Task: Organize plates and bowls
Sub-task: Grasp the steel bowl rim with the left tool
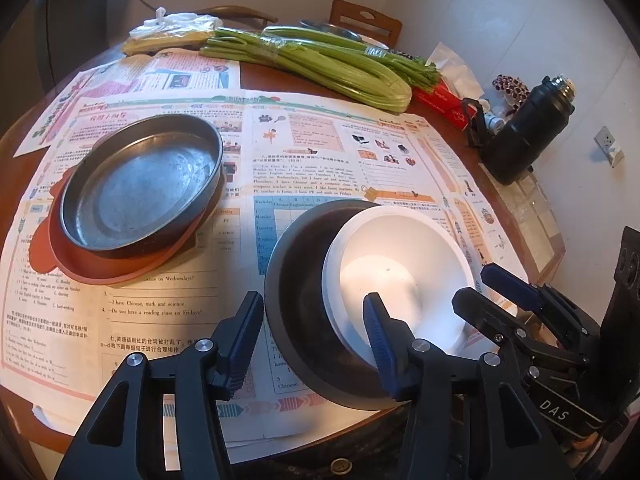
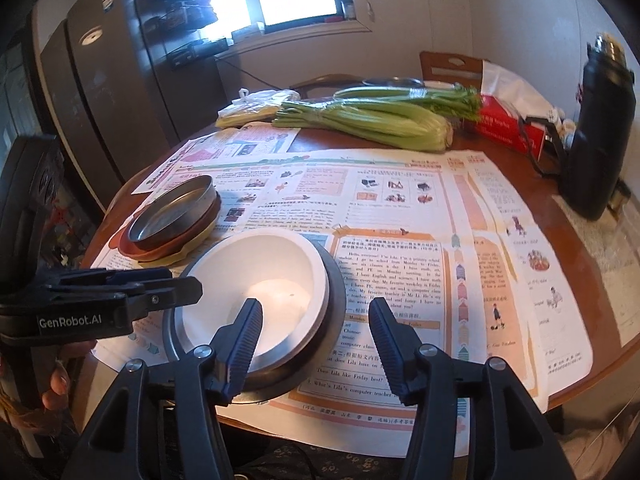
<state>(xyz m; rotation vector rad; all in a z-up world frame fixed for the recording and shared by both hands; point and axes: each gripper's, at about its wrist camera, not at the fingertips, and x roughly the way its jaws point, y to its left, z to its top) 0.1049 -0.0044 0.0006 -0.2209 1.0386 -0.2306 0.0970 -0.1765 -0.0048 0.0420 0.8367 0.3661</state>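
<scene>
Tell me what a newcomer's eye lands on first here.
Nearest, a white bowl sits nested in a dark bowl at the table's front edge, between both open grippers. To its left a metal pan is stacked on an orange plate. Celery lies across the far side.

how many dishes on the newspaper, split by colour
white bowl: 1
dark bowl under it: 1
metal pan: 1
red-brown plate: 1
yellow plate, only an edge showing: 1
total: 5
</scene>
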